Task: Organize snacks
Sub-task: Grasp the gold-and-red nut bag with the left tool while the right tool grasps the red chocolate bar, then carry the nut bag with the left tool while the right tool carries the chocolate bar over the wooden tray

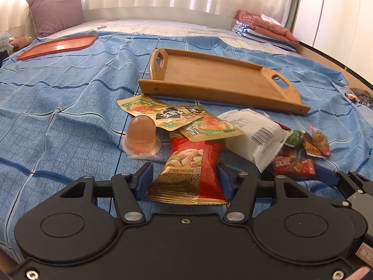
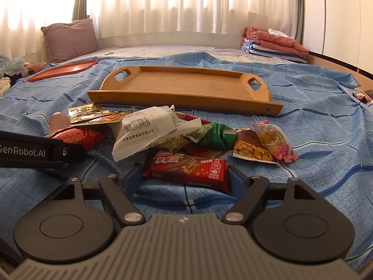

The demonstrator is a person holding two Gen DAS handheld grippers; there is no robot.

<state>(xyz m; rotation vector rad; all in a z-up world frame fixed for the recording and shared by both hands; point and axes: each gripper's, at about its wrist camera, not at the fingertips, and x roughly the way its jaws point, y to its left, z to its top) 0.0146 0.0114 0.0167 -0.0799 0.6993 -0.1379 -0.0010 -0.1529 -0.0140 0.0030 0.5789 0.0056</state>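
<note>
Both my grippers straddle packets, jaws wide, nothing pinched: left gripper (image 1: 185, 175) around the nut packet (image 1: 186, 175), right gripper (image 2: 185, 177) around the wafer bar (image 2: 188, 166); next, squeeze and carry them to the wooden tray (image 2: 184, 98)

1. A red nut packet (image 1: 191, 175) lies flat at the bottom middle of the left view.
2. A red wafer bar (image 2: 188, 168) lies flat, bottom middle of the right view.
3. A wooden tray (image 2: 186, 86) sits behind, mid-frame.

**Labels legible among bedspread snacks**

"FT FROM NATURE", its first letters hidden, runs across the red-and-gold nut packet (image 1: 186, 175). The left gripper's black side (image 2: 35, 151), seen from the right wrist, reads "enRobot.AI". A white wrapper (image 2: 149, 133) carries a barcode above Chinese characters. The red wafer bar (image 2: 188, 168) shows a Nestlé logo.
</note>
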